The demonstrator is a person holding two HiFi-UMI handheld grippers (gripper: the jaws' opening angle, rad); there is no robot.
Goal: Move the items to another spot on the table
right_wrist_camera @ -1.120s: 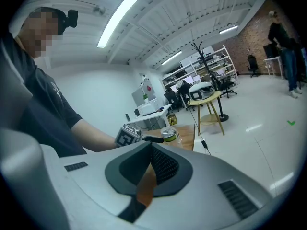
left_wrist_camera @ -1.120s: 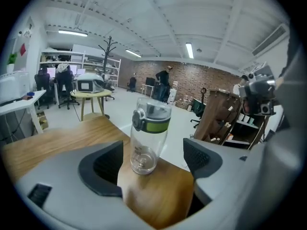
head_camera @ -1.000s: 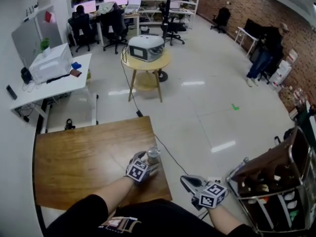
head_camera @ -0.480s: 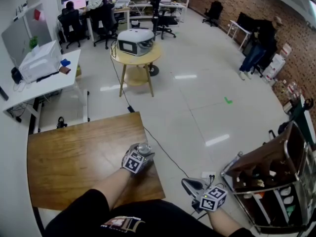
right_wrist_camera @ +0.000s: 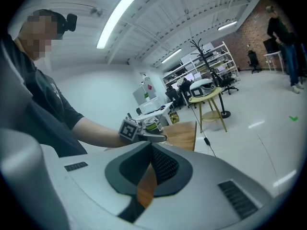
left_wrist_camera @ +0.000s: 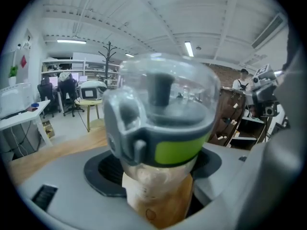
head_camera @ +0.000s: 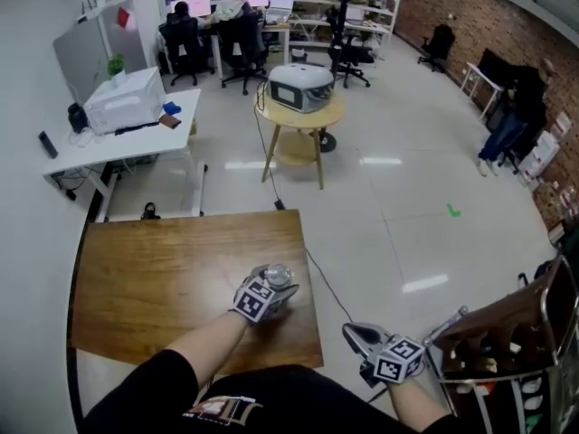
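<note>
A bottle (head_camera: pixel 278 274) with a clear domed lid and a grey and green collar (left_wrist_camera: pixel 163 128) stands near the right edge of the wooden table (head_camera: pixel 154 278). My left gripper (head_camera: pixel 274 286) is shut on it, with the pads pressing on its body below the collar. The right gripper view also shows the bottle (right_wrist_camera: pixel 152 124) and my left gripper (right_wrist_camera: pixel 149 136). My right gripper (head_camera: pixel 355 334) hangs off the table's near right corner, over the floor. Its jaws (right_wrist_camera: pixel 151 150) meet with nothing between them.
Beyond the table stands a round wooden side table (head_camera: pixel 301 116) with a grey appliance on it. A white desk (head_camera: pixel 118 143) with a printer is at the far left. A trolley (head_camera: pixel 507 351) stands at the right. A cable (head_camera: pixel 326 292) runs across the floor.
The head view has swung a little. My left gripper keeps hold of the bottle near the table's right edge. The right gripper stays off the near corner.
</note>
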